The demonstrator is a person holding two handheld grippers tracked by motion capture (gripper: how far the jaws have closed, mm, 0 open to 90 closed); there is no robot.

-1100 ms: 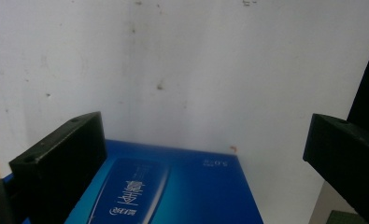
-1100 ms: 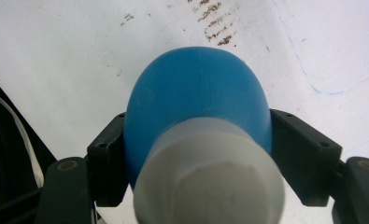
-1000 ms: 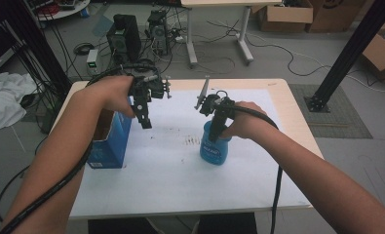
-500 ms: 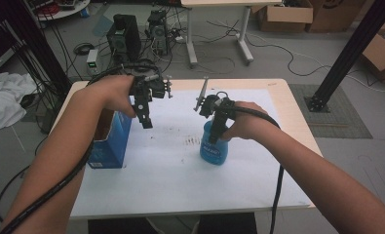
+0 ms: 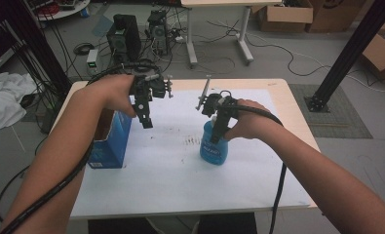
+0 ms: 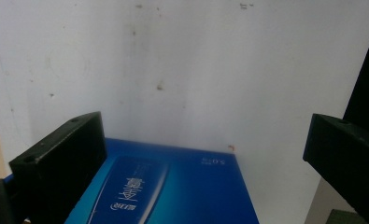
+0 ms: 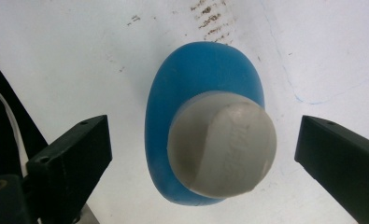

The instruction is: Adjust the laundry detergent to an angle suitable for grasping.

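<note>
At frame centre the right tongs [image 5: 218, 132] have sunk a little lower over the bottle [image 5: 214, 146], jaws apart around its grey cap [image 7: 222, 148], so a grip looks close. Left tongs [image 5: 144, 117] hang apart above the box [image 5: 111, 141].

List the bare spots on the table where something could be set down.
Free: the white sheet in front of the box and bottle; the gap between them; the right side past the bottle. Crowded: the box under the left gripper, the bottle below the right gripper.
</note>
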